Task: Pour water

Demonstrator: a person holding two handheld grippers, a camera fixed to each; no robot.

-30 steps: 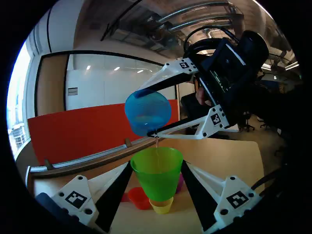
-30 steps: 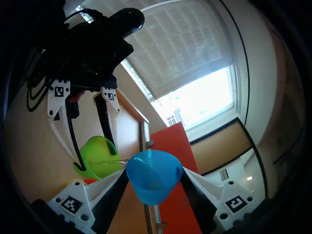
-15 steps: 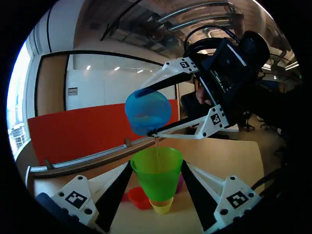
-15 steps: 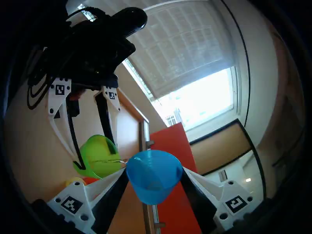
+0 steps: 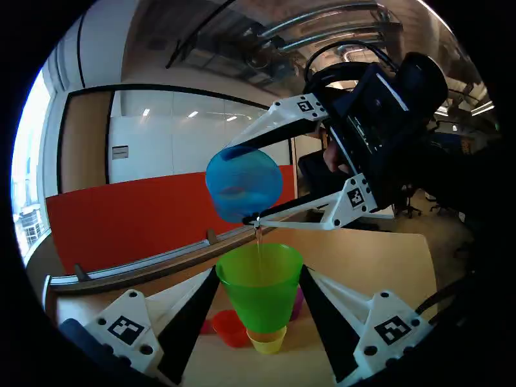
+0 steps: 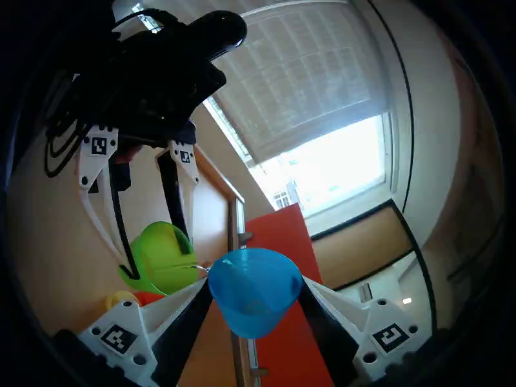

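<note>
Two cups are meeting at centre frame in the left gripper view: you are tipping the blue cup, pinched between the jaws of the right gripper, and a thin stream of water is falling into the green cup, clamped in the jaws of the left gripper below. You are doing best by tilting gently, lip over the green mouth; the green cup's fill level is not showing.

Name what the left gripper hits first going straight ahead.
Likely the blue cup in the right gripper, tilted just beyond the green cup in the left gripper; depth unclear.
</note>
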